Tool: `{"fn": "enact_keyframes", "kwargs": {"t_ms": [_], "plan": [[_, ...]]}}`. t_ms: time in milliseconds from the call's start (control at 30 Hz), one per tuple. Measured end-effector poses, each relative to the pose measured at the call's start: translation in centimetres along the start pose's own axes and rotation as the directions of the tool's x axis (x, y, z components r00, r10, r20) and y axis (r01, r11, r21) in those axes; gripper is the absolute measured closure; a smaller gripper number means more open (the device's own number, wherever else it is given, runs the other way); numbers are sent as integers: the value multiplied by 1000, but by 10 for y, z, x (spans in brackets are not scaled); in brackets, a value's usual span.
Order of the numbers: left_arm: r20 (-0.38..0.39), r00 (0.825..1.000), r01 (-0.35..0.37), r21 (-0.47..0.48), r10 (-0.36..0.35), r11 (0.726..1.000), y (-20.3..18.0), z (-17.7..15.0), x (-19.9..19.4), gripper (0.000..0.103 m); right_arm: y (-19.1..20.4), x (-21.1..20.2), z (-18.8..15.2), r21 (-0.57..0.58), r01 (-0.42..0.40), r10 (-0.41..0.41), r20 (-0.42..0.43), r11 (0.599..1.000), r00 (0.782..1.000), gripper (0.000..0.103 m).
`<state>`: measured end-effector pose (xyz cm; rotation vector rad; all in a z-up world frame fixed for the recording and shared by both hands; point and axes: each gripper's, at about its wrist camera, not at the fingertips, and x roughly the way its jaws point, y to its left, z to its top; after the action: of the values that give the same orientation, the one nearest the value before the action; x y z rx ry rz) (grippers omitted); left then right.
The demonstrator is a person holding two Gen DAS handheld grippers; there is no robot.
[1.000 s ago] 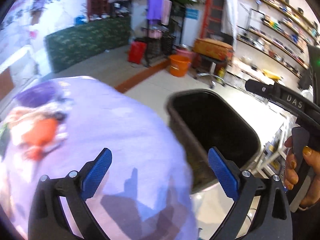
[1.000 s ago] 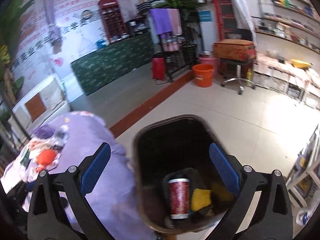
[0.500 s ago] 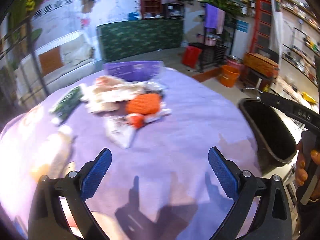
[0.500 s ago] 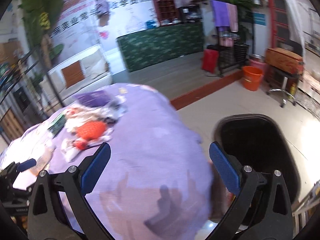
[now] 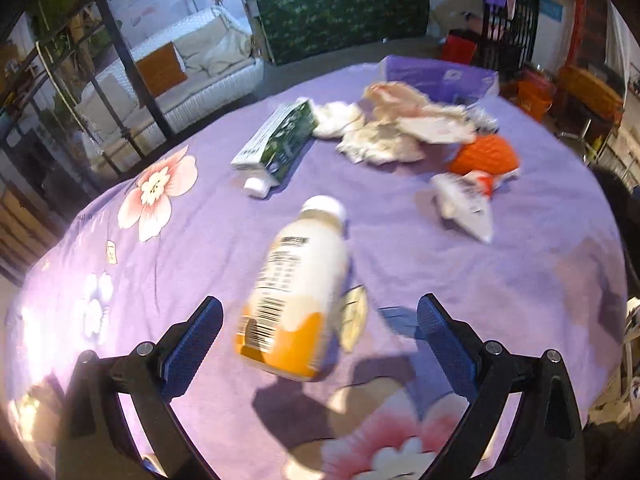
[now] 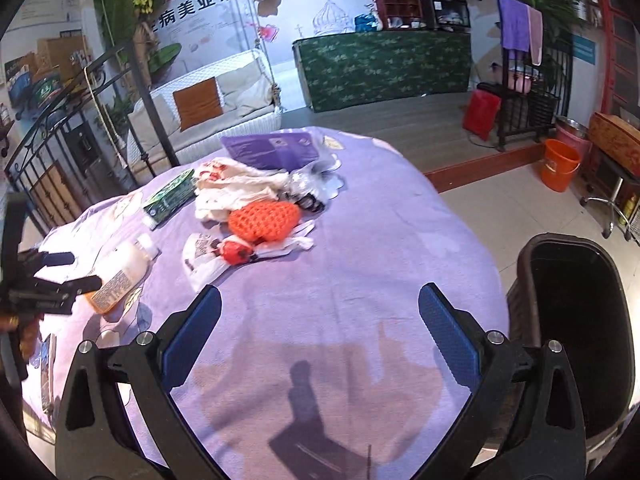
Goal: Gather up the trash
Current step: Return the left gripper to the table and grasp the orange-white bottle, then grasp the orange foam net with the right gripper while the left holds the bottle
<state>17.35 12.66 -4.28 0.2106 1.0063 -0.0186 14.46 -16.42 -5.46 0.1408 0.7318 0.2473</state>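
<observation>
A cream and orange bottle point(image 5: 294, 292) lies on the purple flowered tablecloth point(image 5: 520, 280), just ahead of my open left gripper point(image 5: 318, 338), base toward it. Beyond it lie a green and white carton point(image 5: 278, 140), crumpled white wrappers point(image 5: 384, 136), an orange net pouch point(image 5: 484, 156) and a white packet point(image 5: 464, 200). My right gripper point(image 6: 320, 334) hangs open and holds nothing over the bare near part of the cloth point(image 6: 340, 300). From there I see the bottle point(image 6: 120, 272) at left, the pouch point(image 6: 264, 220), the left gripper point(image 6: 60, 270) and the dark trash bin point(image 6: 576, 320) at right.
A purple flat pack point(image 6: 276, 150) lies at the table's far edge. Behind stand a white sofa point(image 6: 216, 104), a black iron railing point(image 6: 52, 152), a green counter point(image 6: 384, 68), a red bag point(image 6: 482, 114) and an orange bucket point(image 6: 560, 164) on the tiled floor.
Both grippers have swung left from the bin to the table. The bottle now lies just ahead of the left fingers; the bin sits at the right edge of the right view.
</observation>
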Motion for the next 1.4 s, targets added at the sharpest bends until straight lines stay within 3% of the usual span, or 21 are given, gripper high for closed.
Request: {"fn": "enact_keyframes", "kwargs": {"t_ms": [233,333,500,700,867,1033,1200,1400], "plan": [[-164,986,35,27,-30,999,19,7,46,14,8,4,-1,-6,-19,19,-21,1000,1000,6],[-230,970,87,30,-78,996,22,10,65,14,8,5,-1,-11,-20,20,-29,1000,999,6],[-290,952,102,10,-95,995,28,9,85,38,10,9,-1,-13,-28,27,-42,1000,999,6],[-251,960,126,-19,-127,992,34,1,76,43,17,24,1,-37,-54,51,-79,998,996,6],[-175,969,159,-92,-173,983,36,-5,56,43,29,45,12,-101,-71,60,-112,992,992,6],[-84,982,160,-104,-169,982,28,-9,31,43,47,74,27,-187,-81,54,-144,979,988,6],[-15,977,206,-168,-211,964,12,-17,13,43,61,101,44,-241,-89,50,-162,966,986,6],[67,976,217,-225,-207,950,-7,-32,-6,43,66,138,55,-247,-92,39,-212,965,977,21]]}}
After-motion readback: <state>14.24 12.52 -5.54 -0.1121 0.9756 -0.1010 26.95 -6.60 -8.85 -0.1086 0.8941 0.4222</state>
